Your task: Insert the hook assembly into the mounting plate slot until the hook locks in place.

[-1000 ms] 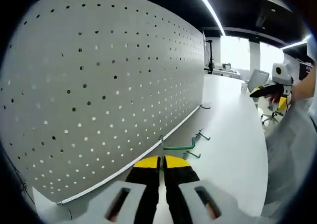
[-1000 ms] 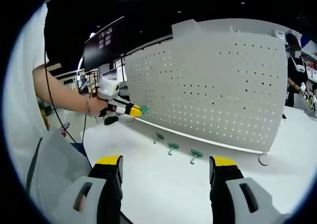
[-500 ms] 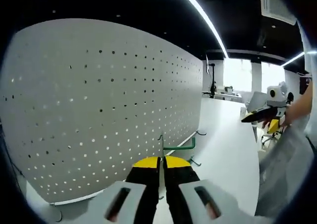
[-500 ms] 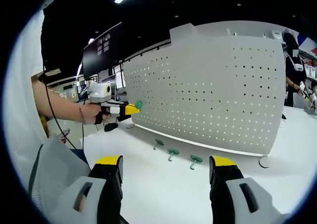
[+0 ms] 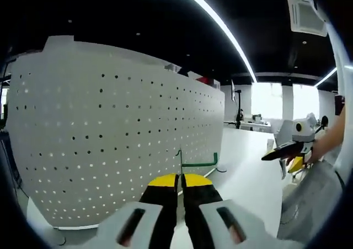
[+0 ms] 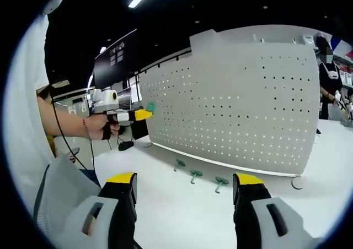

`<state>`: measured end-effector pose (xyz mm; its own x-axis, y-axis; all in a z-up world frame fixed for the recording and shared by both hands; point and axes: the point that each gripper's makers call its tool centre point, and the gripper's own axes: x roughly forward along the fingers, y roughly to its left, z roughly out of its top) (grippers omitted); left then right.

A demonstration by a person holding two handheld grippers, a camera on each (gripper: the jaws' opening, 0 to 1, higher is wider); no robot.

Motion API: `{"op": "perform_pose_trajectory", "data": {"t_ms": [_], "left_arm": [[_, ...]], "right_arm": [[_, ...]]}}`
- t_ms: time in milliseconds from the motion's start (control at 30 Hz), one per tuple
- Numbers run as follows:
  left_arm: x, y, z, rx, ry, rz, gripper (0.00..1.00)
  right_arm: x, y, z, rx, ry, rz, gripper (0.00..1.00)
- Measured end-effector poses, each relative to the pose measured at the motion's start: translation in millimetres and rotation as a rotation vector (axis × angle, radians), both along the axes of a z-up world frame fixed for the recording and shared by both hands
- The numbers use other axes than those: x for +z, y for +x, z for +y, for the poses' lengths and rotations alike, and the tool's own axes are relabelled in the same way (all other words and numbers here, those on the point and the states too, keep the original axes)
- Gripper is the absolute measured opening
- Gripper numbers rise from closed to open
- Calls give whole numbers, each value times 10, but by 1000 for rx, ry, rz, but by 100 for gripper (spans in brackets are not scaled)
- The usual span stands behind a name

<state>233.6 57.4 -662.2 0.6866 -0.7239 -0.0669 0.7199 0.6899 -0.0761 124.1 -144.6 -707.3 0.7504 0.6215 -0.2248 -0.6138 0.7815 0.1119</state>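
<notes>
The left tongs (image 5: 180,178) are clamped on a green hook (image 5: 194,162), with the jaws together on its stem. The hook's long arm runs out toward 3 o'clock and ends in an upturned tip, while a short vertical bar stands at the jaw line. This grip leaves the mounting end free to be presented to the board. In the left gripper view the white pegboard (image 5: 110,144) stands upright on the table (image 5: 242,166) from 9 o'clock through 12 o'clock; it is judged to be the mounting plate. The hook is held up in front of its perforated face, not yet touching it. The step in hand is judged to be aligning the hook with a hole row before insertion.

In the right gripper view the left tongs appear at 9 o'clock, carried in the person's hand (image 6: 100,126), with the green hook at their tip just beside the pegboard's near edge. Three spare green hooks (image 6: 199,175) lie on the table along the pegboard's foot, kept in sight for later use. The right tongs (image 6: 185,188) stand apart and empty, held back above the table, well apart from the board, leaving the approach free.
</notes>
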Motion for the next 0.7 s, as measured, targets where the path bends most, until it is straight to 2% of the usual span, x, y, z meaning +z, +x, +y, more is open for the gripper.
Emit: {"op": "perform_pose_trajectory", "data": {"t_ms": [33, 167, 267, 700], "left_arm": [[-3, -22, -20, -2, 18, -5, 2], [25, -83, -68, -6, 1, -9, 2], [96, -123, -85, 1, -42, -13, 2], [327, -225, -164, 6, -90, -50, 2]], "right_arm": [[6, 0, 3, 0, 1, 0, 68], [5, -4, 4, -1, 2, 0, 68], [-2, -10, 5, 0, 1, 2, 68], [23, -28, 16, 1, 15, -5, 67]]}}
